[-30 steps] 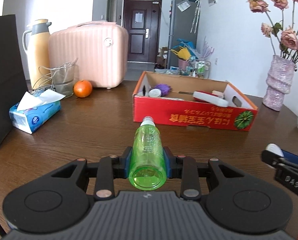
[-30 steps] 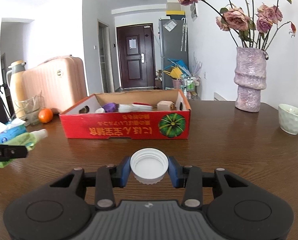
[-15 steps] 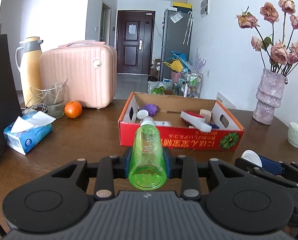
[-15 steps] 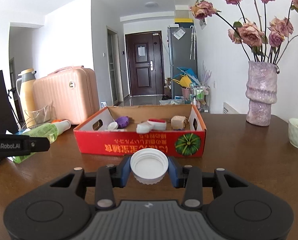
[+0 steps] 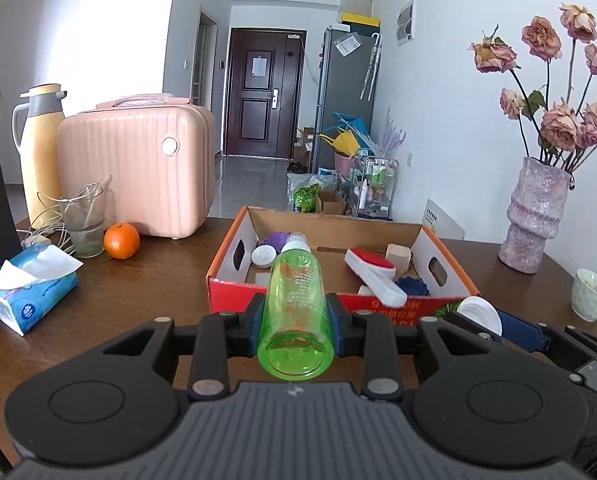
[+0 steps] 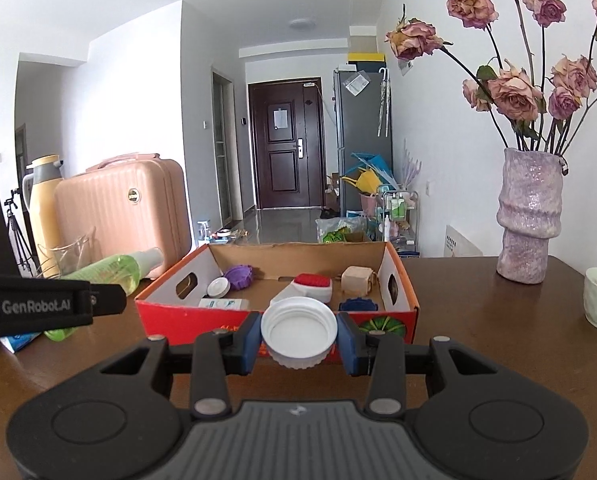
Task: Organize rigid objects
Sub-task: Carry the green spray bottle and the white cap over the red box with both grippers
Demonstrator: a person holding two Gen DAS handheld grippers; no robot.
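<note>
My left gripper [image 5: 296, 316] is shut on a green plastic bottle [image 5: 296, 304] with a white cap, held lengthwise above the table, pointing at the red cardboard box [image 5: 234, 292]. The bottle also shows in the right wrist view [image 6: 110, 272]. My right gripper [image 6: 298, 336] is shut on a white jar lid [image 6: 298, 330], held just before the box's near wall [image 6: 170, 322]; the lid also shows in the left wrist view [image 5: 480, 314]. The box holds a purple lid [image 6: 240, 276], a red-and-white brush [image 6: 310, 286], a wooden block [image 6: 356, 280], a blue lid [image 6: 358, 306] and a white lid [image 6: 218, 288].
On the brown table stand a pink case [image 5: 138, 168], a yellow thermos [image 5: 40, 152], a glass with cables [image 5: 84, 224], an orange [image 5: 121, 241], a tissue pack [image 5: 30, 288], a vase of roses [image 5: 536, 216] and a small cup [image 5: 590, 300].
Both grippers have risen and moved toward the box, so its inside now shows. The bottle and the lid stay gripped.
</note>
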